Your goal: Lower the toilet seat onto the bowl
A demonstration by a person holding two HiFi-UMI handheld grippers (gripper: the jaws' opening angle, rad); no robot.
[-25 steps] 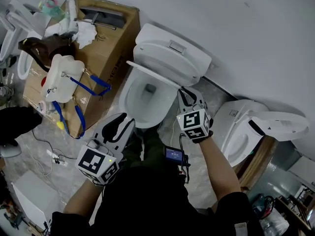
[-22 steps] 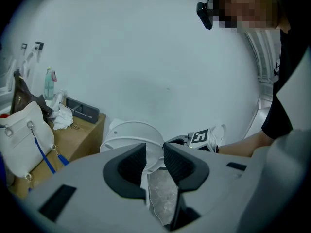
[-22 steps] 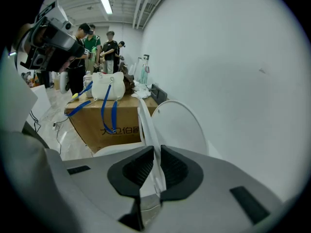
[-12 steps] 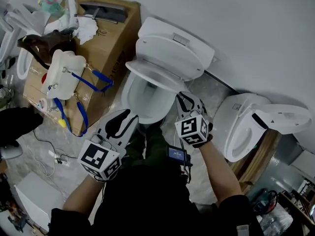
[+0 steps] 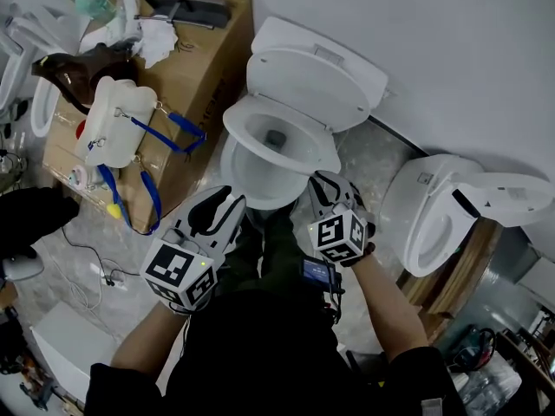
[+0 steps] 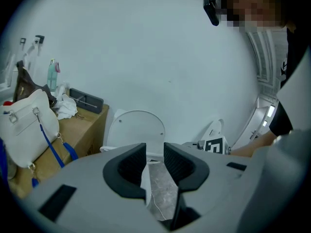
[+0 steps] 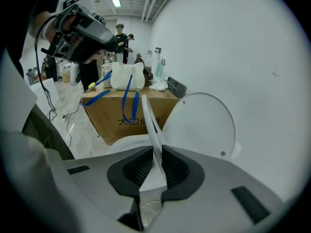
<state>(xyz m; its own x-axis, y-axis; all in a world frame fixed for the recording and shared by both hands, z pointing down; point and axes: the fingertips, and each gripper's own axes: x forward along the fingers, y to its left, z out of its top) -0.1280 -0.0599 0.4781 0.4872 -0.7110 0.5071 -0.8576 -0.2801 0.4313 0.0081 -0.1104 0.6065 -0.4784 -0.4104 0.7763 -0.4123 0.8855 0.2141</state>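
Observation:
A white toilet stands against the wall with its lid (image 5: 316, 76) upright. The toilet seat (image 5: 245, 111) hangs tilted part-way down over the bowl (image 5: 247, 180). My right gripper (image 5: 328, 180) is at the seat's front rim. In the right gripper view the thin seat edge (image 7: 148, 115) runs between the pads of that gripper (image 7: 154, 166), touching them. Its jaws have just been opening slightly, and the rim is still between them. My left gripper (image 5: 221, 208) hovers by the bowl's front left. Its jaws (image 6: 154, 161) are apart, with only floor and bowl behind the gap.
A cardboard box (image 5: 191, 68) stands left of the toilet. On it lie a white bag with blue straps (image 5: 108, 128) and other clutter. A second toilet (image 5: 434, 215) sits at the right. Cables (image 5: 87, 267) trail over the floor at the left.
The seat has swung down from beside the lid toward the bowl, with my right gripper on its rim. Both grippers have come nearer to me and lower.

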